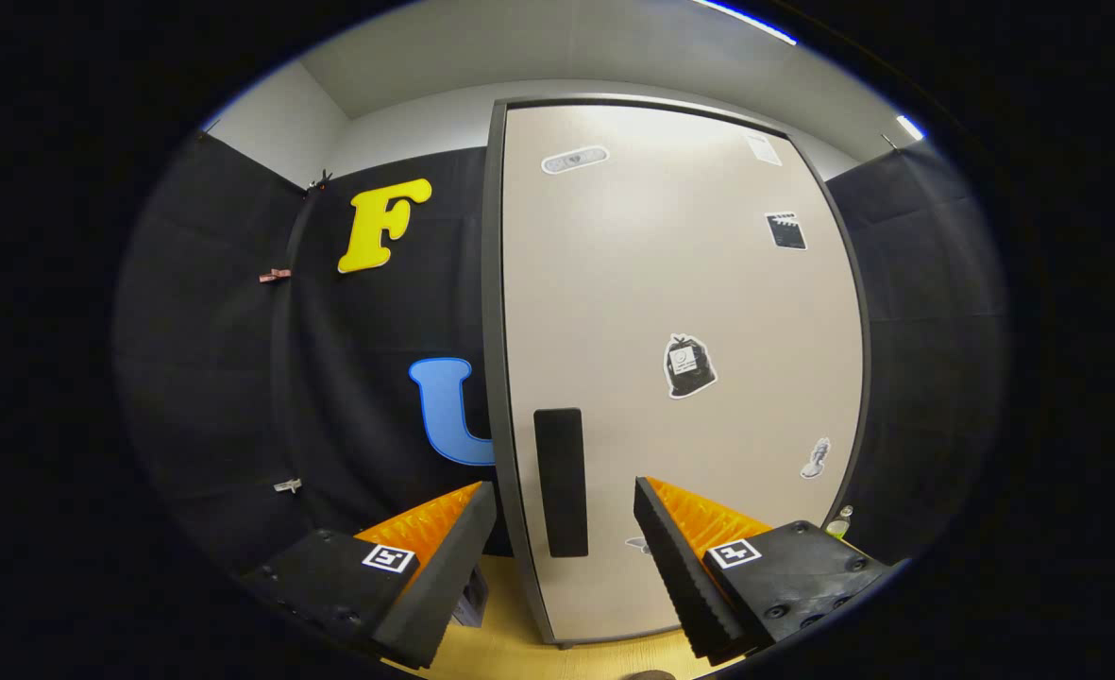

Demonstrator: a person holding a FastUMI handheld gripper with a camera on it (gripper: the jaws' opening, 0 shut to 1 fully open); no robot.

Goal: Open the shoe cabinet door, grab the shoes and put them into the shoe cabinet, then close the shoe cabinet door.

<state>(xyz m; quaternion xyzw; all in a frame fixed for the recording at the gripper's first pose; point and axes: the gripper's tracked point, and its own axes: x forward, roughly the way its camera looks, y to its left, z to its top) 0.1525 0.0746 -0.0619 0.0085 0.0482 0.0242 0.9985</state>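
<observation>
Wood floor (519, 652), closed cabinet door (680, 359) ahead, handle (560, 482) between spread, empty gripper (565, 501), cabinet base partly hidden.

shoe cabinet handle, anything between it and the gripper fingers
Nothing visible stands in the way. The gripper is open, and the dark handle on the closed shoe cabinet door sits just ahead, framed in the gap between the fingers.
</observation>
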